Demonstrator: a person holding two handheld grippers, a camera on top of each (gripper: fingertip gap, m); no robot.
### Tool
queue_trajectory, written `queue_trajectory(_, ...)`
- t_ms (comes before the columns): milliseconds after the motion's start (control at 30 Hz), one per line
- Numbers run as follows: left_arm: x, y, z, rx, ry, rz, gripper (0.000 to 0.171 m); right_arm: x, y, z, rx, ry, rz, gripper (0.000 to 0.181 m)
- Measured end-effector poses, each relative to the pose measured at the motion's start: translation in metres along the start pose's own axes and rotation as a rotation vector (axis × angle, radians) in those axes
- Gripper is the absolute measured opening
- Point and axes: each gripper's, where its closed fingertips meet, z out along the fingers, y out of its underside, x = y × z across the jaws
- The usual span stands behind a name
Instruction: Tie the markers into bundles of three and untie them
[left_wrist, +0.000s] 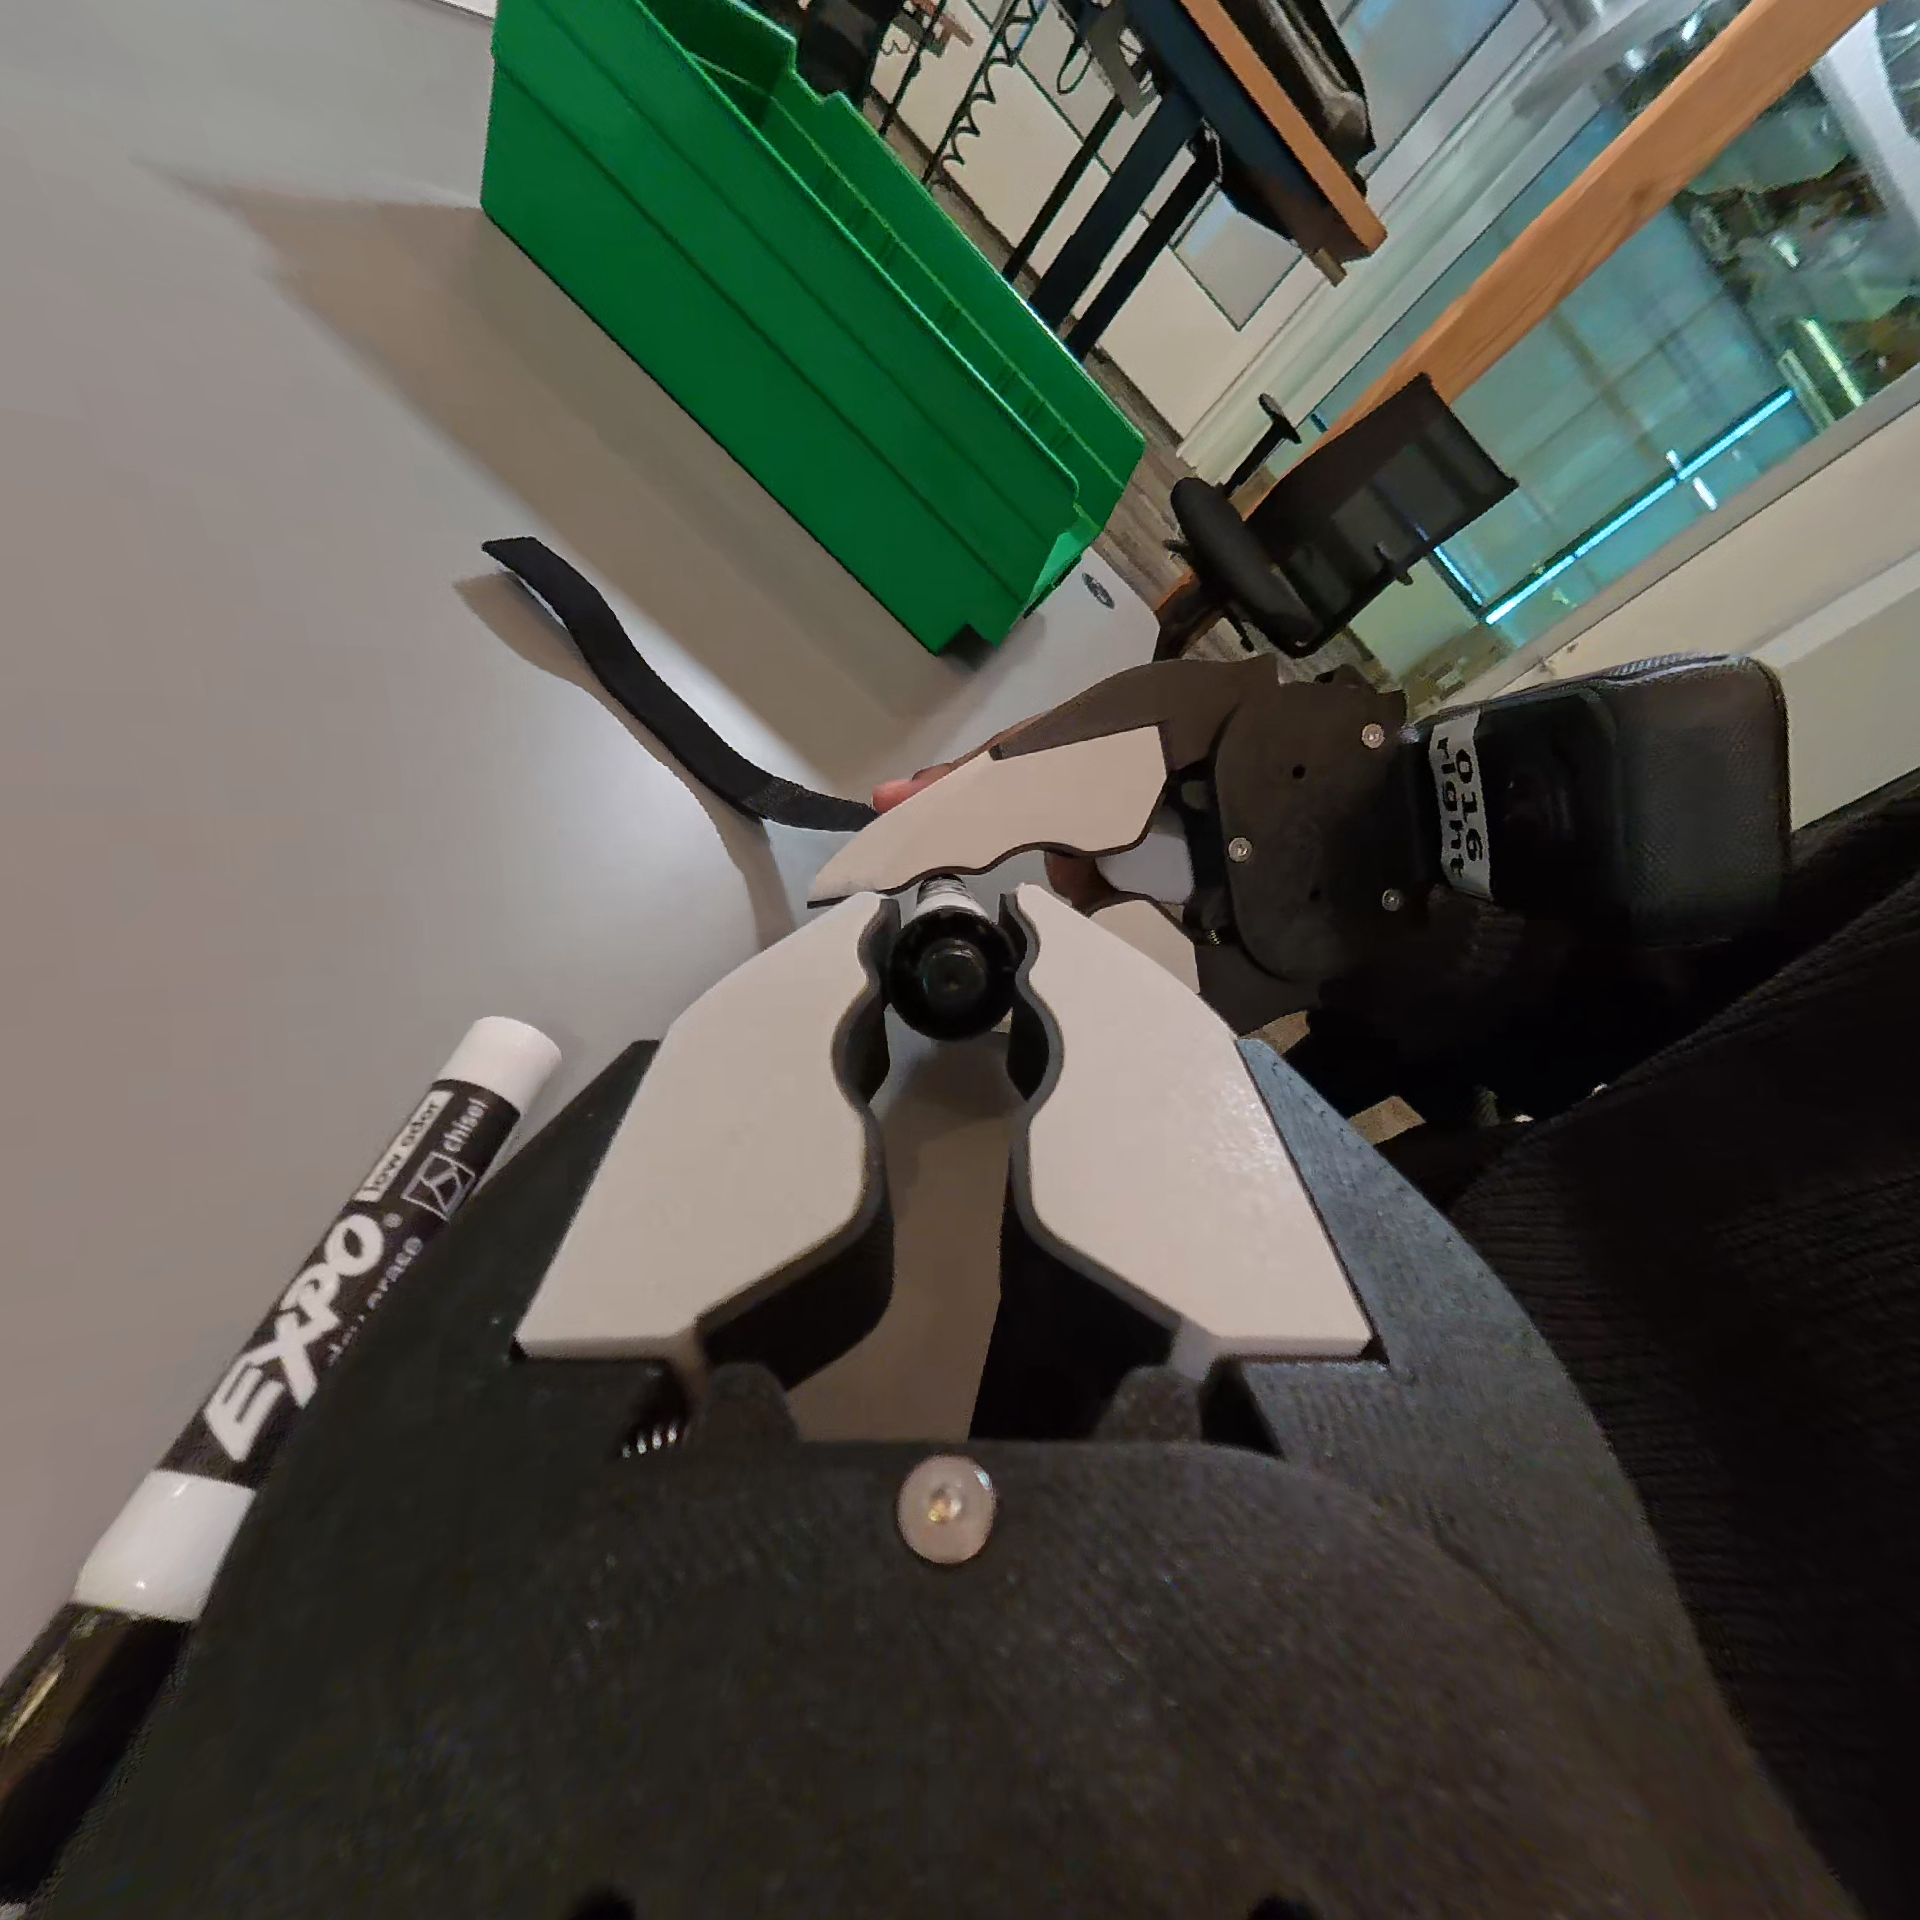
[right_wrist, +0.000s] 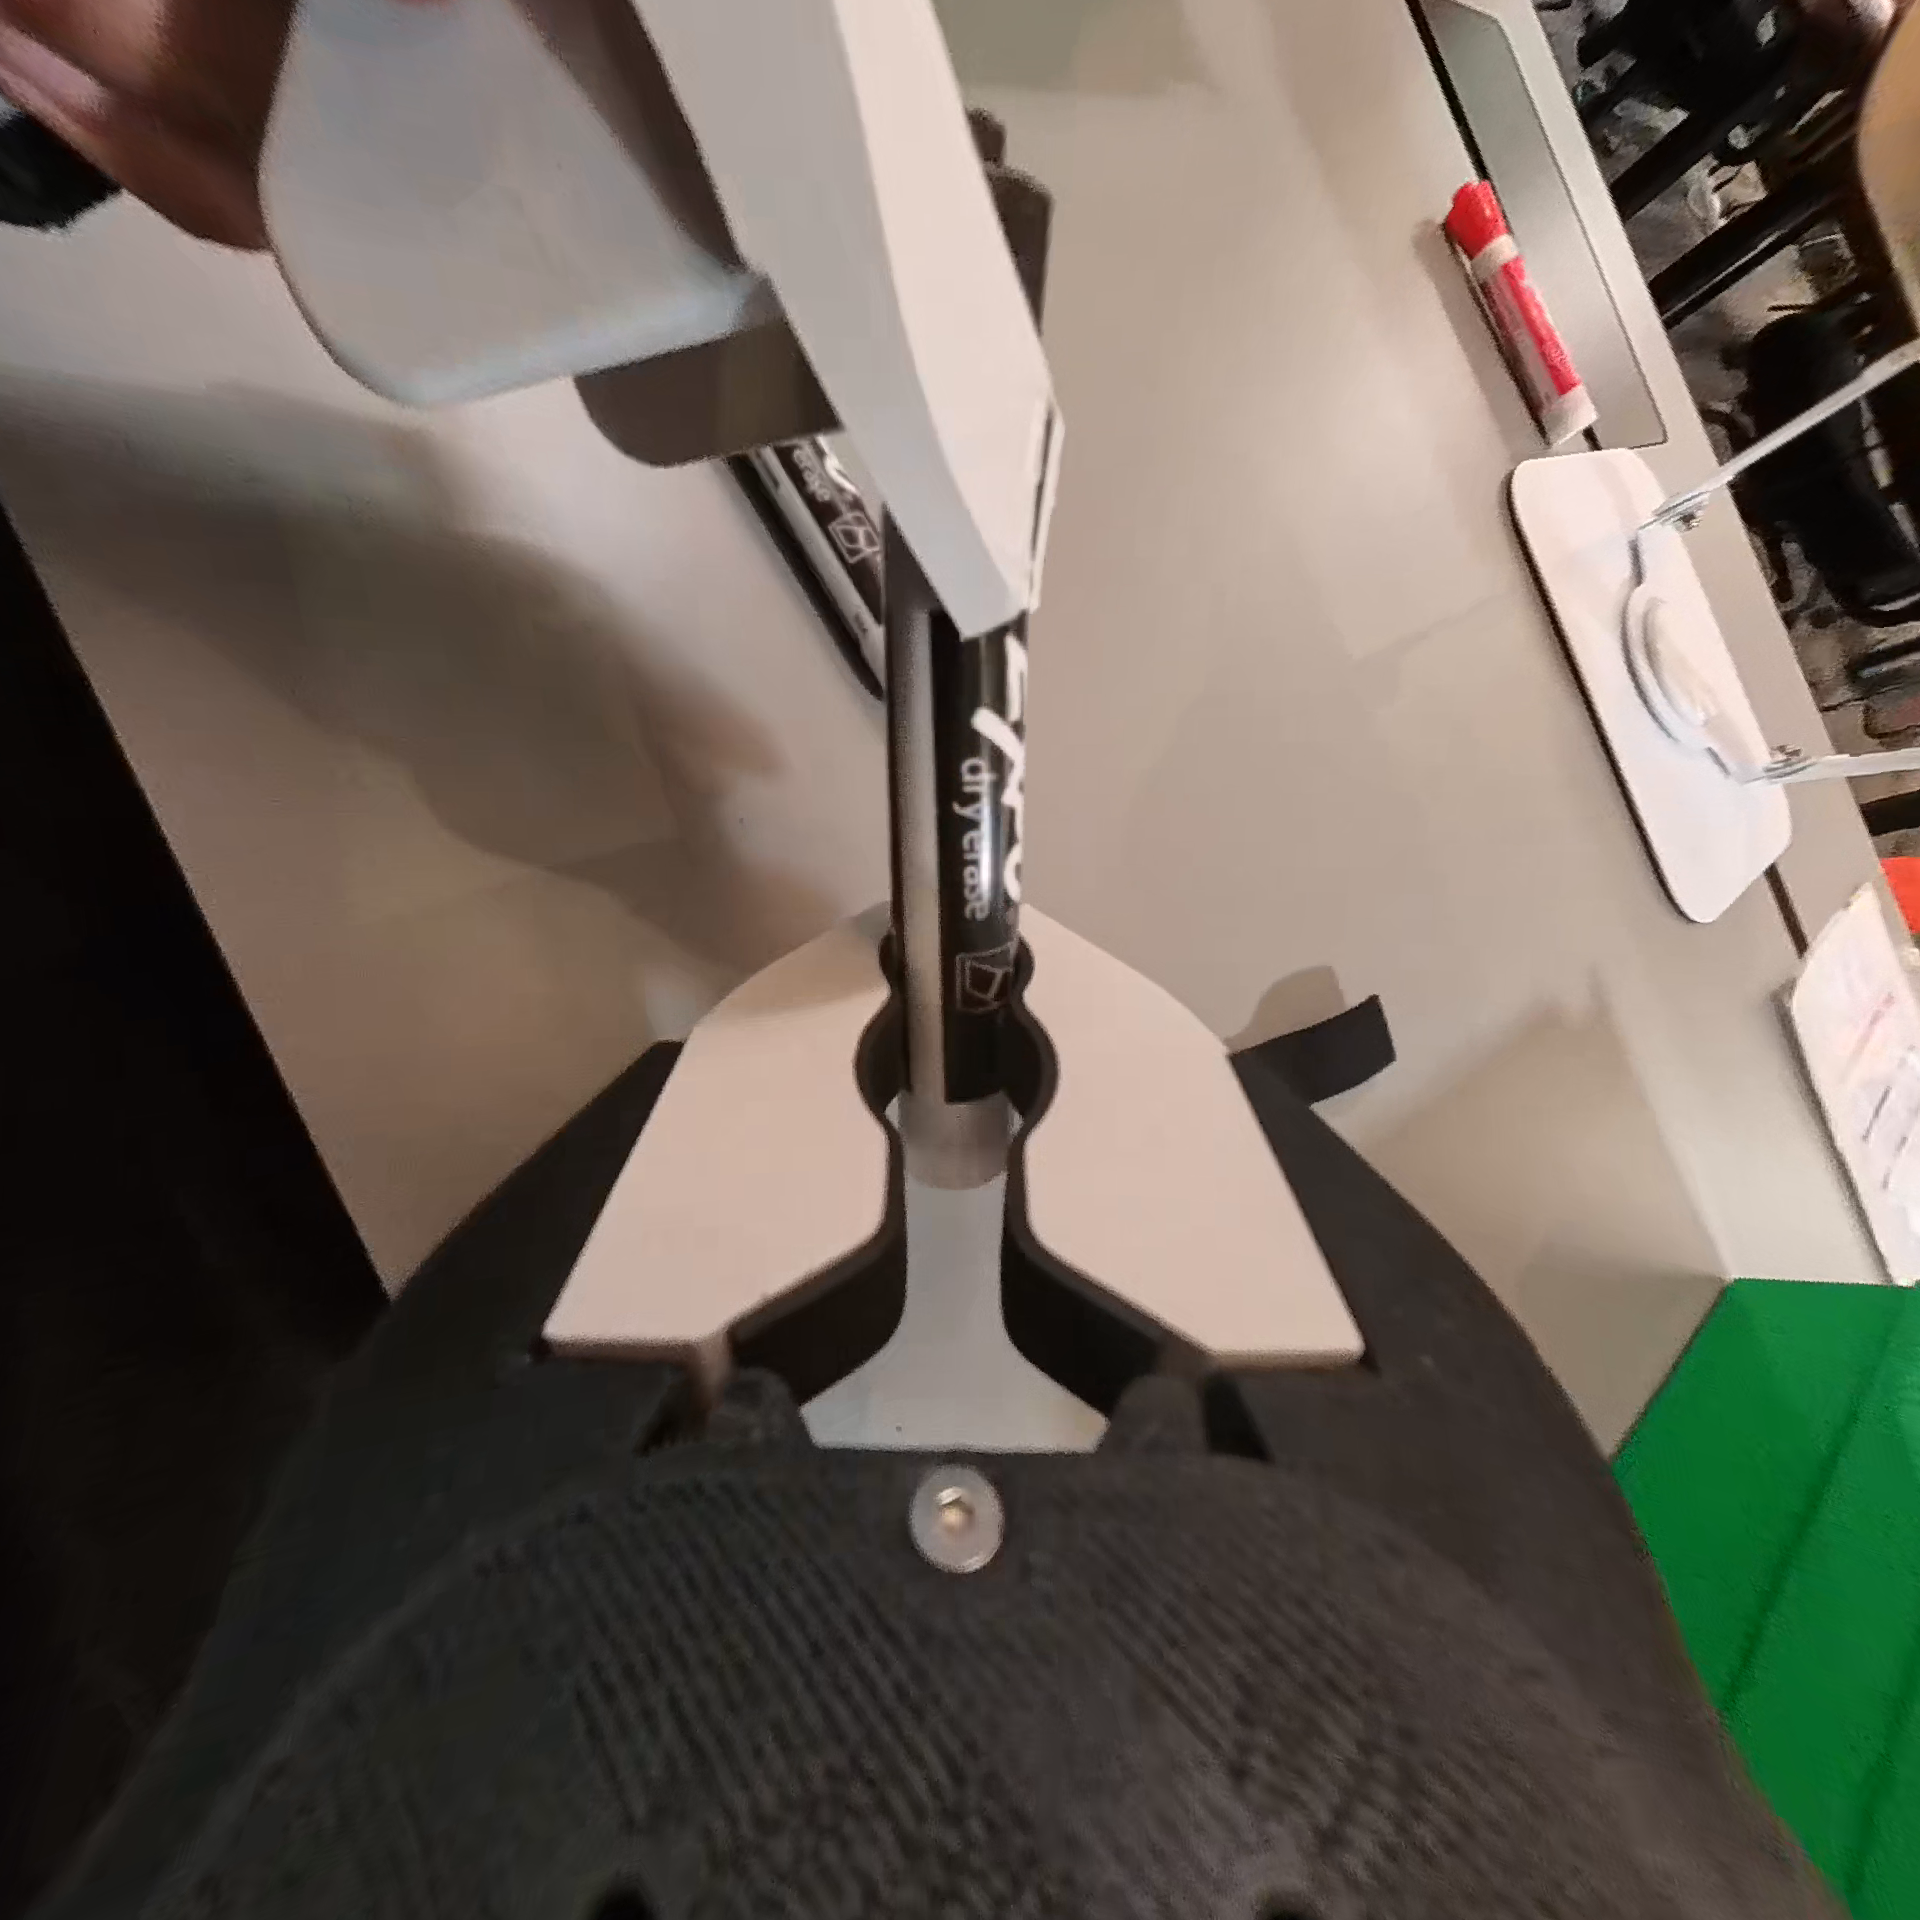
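A black dry-erase marker (left_wrist: 951, 971) is held between both grippers above a grey table (left_wrist: 260, 623). My left gripper (left_wrist: 951, 914) is shut on its black capped end, seen end-on. My right gripper (right_wrist: 956, 956) is shut on the barrel of the same marker (right_wrist: 961, 790), near its grey end. The right gripper's fingers (left_wrist: 997, 821) cross just beyond my left fingertips. In the right wrist view the left gripper's fingers (right_wrist: 935, 416) come in from above over the marker's far end. A second black marker (left_wrist: 312, 1299) lies on the table beside the left gripper; it also shows in the right wrist view (right_wrist: 821, 540).
Stacked green bins (left_wrist: 790, 291) stand on the table ahead, with a black strap (left_wrist: 665, 686) lying before them. A red marker (right_wrist: 1517, 301) lies in a grey tray by the table edge. A white pad with a metal clip (right_wrist: 1652, 675) sits nearby. An office chair (left_wrist: 1299, 540) stands beyond. Tip to tip, the grippers are about 6 cm apart.
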Motion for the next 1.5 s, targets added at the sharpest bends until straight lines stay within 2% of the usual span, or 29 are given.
queue_trajectory(233,0.0,-0.003,-0.003,0.015,0.024,-0.001,0.02,0.001,0.0,-0.003,-0.033,-0.011,-0.019,0.015)
queue_trajectory(300,-0.008,-0.015,-0.012,0.061,-0.011,0.005,0.036,0.006,0.001,-0.006,-0.038,-0.002,-0.004,0.014)
queue_trajectory(367,-0.026,-0.04,-0.028,0.132,-0.097,0.025,0.051,0.01,0.004,-0.008,-0.031,-0.021,0.05,0.014)
queue_trajectory(400,-0.042,-0.058,-0.038,0.164,-0.169,0.04,0.059,0.011,0.004,-0.009,-0.021,-0.035,0.082,0.014)
queue_trajectory(467,-0.08,-0.099,-0.063,0.225,-0.322,0.06,0.064,0.013,0.004,-0.011,-0.003,-0.059,0.132,0.014)
queue_trajectory(533,-0.123,-0.141,-0.084,0.213,-0.458,0.094,0.066,0.015,0.004,-0.012,0.012,-0.069,0.148,0.014)
queue_trajectory(633,-0.201,-0.191,-0.106,0.058,-0.646,0.187,0.062,0.016,0.005,-0.016,0.03,-0.074,0.141,0.014)
queue_trajectory(733,-0.278,-0.224,-0.107,-0.175,-0.723,0.287,0.061,0.019,0.006,-0.018,0.056,-0.087,0.163,0.014)
queue_trajectory(833,-0.35,-0.228,-0.098,-0.483,-0.749,0.426,0.059,0.021,0.007,-0.018,0.08,-0.115,0.225,0.014)
queue_trajectory(933,-0.406,-0.221,-0.088,-0.704,-0.745,0.513,0.06,0.026,0.01,-0.018,0.099,-0.122,0.296,0.014)
queue_trajectory(1033,-0.424,-0.235,-0.071,-0.675,-0.654,0.538,0.058,0.033,0.013,-0.016,0.108,-0.107,0.34,0.014)
queue_trajectory(1100,-0.426,-0.232,-0.061,-0.699,-0.563,0.494,0.059,0.037,0.014,-0.012,0.107,-0.101,0.353,0.014)
queue_trajectory(1267,-0.442,-0.22,-0.055,-0.765,-0.503,0.439,0.055,0.044,0.012,-0.008,0.142,-0.111,0.403,0.014)
queue_trajectory(1300,-0.445,-0.218,-0.055,-0.771,-0.505,0.425,0.046,0.045,0.012,-0.009,0.148,-0.113,0.412,0.014)
queue_trajectory(1333,-0.444,-0.214,-0.055,-0.788,-0.482,0.403,0.023,0.047,0.013,-0.009,0.149,-0.11,0.418,0.014)
queue_trajectory(1500,-0.438,-0.211,-0.052,-0.752,-0.452,0.332,0.021,0.052,0.017,-0.012,0.136,-0.072,0.408,0.014)
